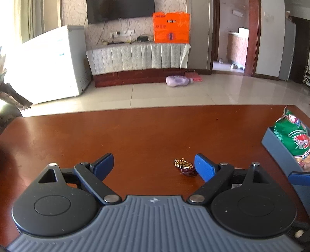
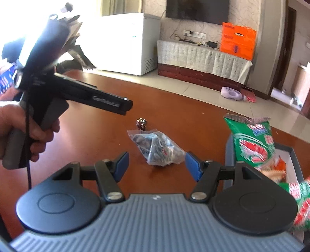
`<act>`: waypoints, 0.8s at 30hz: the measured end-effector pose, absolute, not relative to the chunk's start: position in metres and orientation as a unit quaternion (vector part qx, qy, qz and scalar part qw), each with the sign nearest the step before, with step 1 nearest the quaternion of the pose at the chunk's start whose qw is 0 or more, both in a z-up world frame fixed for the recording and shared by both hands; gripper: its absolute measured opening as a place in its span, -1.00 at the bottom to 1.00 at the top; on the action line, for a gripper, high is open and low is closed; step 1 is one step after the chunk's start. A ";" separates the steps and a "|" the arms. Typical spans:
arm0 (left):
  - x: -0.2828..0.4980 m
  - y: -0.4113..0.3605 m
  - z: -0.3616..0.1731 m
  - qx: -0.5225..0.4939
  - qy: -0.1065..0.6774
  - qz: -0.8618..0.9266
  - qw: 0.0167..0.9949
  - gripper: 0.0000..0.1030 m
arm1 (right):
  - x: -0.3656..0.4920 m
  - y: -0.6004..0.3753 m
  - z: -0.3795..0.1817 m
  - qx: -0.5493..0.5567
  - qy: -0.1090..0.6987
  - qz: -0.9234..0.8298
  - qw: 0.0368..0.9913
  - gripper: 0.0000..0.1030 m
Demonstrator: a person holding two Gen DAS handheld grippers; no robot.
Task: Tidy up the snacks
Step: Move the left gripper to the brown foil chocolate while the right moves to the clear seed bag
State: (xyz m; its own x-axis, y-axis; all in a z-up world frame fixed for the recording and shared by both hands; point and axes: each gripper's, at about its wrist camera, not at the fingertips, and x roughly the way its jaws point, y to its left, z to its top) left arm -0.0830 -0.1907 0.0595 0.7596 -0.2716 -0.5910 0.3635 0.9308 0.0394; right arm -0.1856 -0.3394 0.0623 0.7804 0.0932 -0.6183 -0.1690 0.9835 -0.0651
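Two hand-held grippers hover over a polished reddish-brown wooden surface [image 1: 135,135] with snacks left to sort. The left gripper [image 1: 154,166] holds its jaws wide and empty beside a small gold-and-brown foil-wrapped candy [image 1: 185,167]; the right gripper [image 2: 156,164], jaws partly spread and empty, faces a clear plastic packet of dark snacks [image 2: 158,148]. A grey-blue open box [image 2: 229,151] at the surface's right edge holds green-and-red snack bags [image 2: 251,141]. Each grip likely works best centred, low and squeezed gently

I'm looking into a home living room: a wall-mounted television [image 1: 120,9] above a cloth-draped TV cabinet [image 1: 137,58], a white chest freezer [image 1: 52,64], tiled floor [image 1: 174,93], and a polished wooden table [image 1: 135,135].
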 end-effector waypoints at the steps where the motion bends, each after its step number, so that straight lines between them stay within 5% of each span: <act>1: -0.080 -0.192 0.056 0.079 0.305 -0.173 0.933 0.80 | -0.181 -0.336 0.059 -0.068 0.328 0.071 0.939 0.29; 24: -0.038 -0.242 0.013 0.093 0.334 -0.177 0.921 0.81 | -0.167 -0.319 0.042 -0.146 0.352 0.058 0.923 0.40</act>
State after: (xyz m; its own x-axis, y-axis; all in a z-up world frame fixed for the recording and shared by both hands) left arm -0.0377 -0.2417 0.0129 0.7139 -0.2636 -0.6488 0.3882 0.9200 0.0534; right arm -0.1666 -0.3191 0.0420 0.7452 0.0037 -0.6669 -0.2100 0.9504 -0.2294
